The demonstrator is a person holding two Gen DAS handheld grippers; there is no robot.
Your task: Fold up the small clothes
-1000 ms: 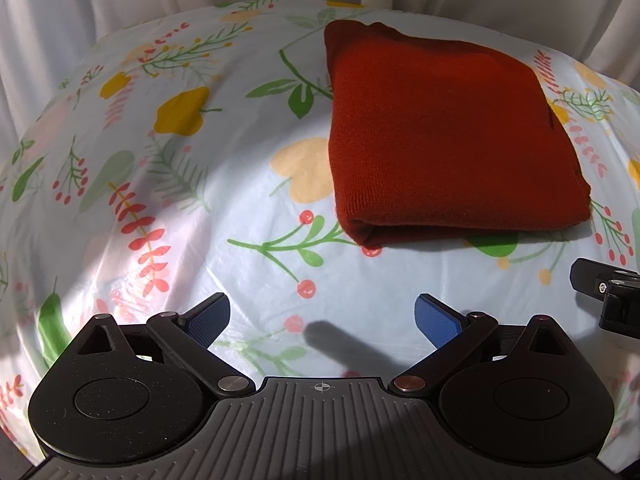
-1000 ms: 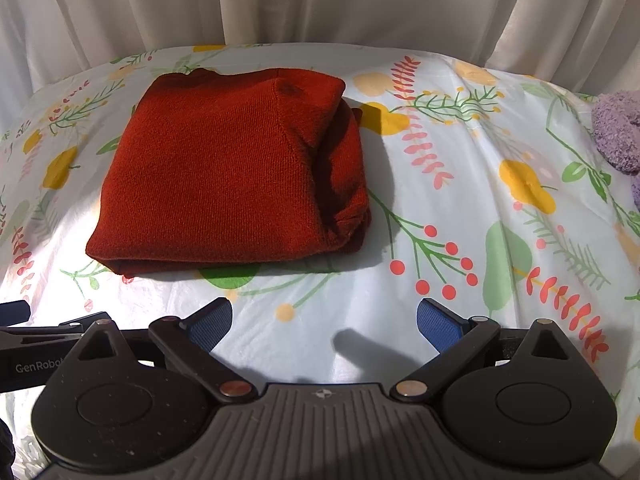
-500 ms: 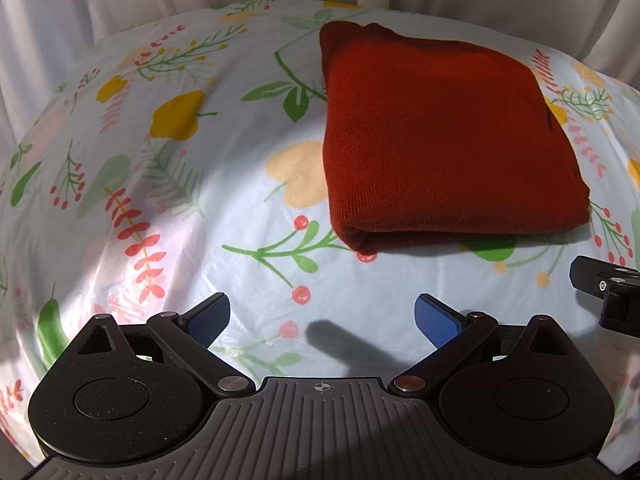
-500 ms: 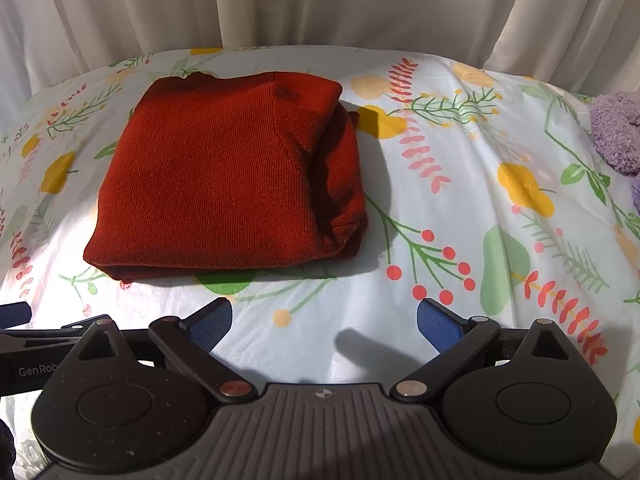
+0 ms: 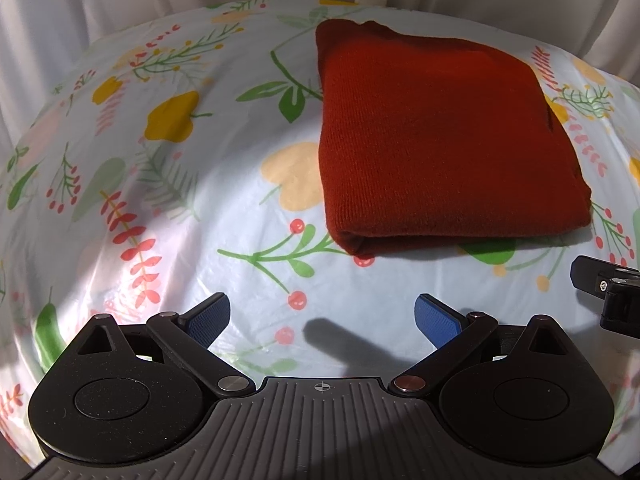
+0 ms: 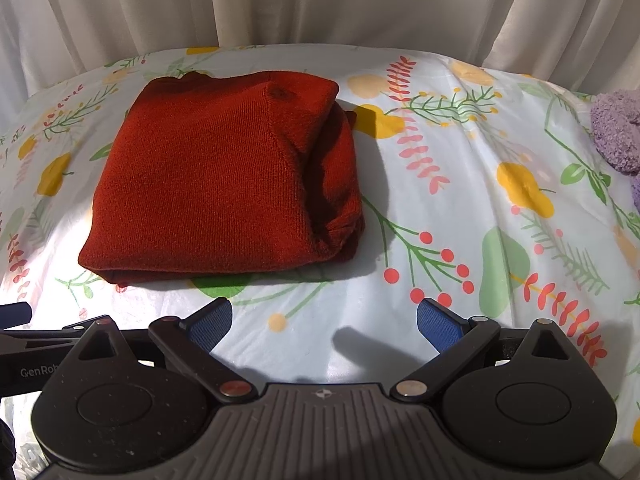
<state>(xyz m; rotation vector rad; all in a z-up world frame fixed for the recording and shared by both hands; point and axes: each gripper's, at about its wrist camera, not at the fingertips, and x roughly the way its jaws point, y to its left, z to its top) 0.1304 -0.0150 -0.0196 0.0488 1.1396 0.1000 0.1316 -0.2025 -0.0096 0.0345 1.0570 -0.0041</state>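
A rust-red knitted garment [image 5: 440, 140] lies folded into a thick rectangle on the floral sheet, ahead and to the right in the left wrist view. In the right wrist view the same red garment [image 6: 216, 180] sits ahead and to the left, its layered edges bunched on its right side. My left gripper [image 5: 322, 318] is open, well short of the garment's near fold, with nothing between its blue pads. My right gripper [image 6: 324, 320] is also open and holds nothing, near the garment's front right corner.
The floral plastic sheet [image 6: 500, 200] covers the whole table. White curtains [image 6: 320, 0] hang behind it. A fuzzy purple item [image 6: 616, 136] lies at the far right edge. Part of the right gripper's body [image 5: 608, 292] shows at the right edge of the left wrist view.
Both grippers have drawn back slightly from the folded garment, which sits a little farther off in each view. The garment itself has not moved.
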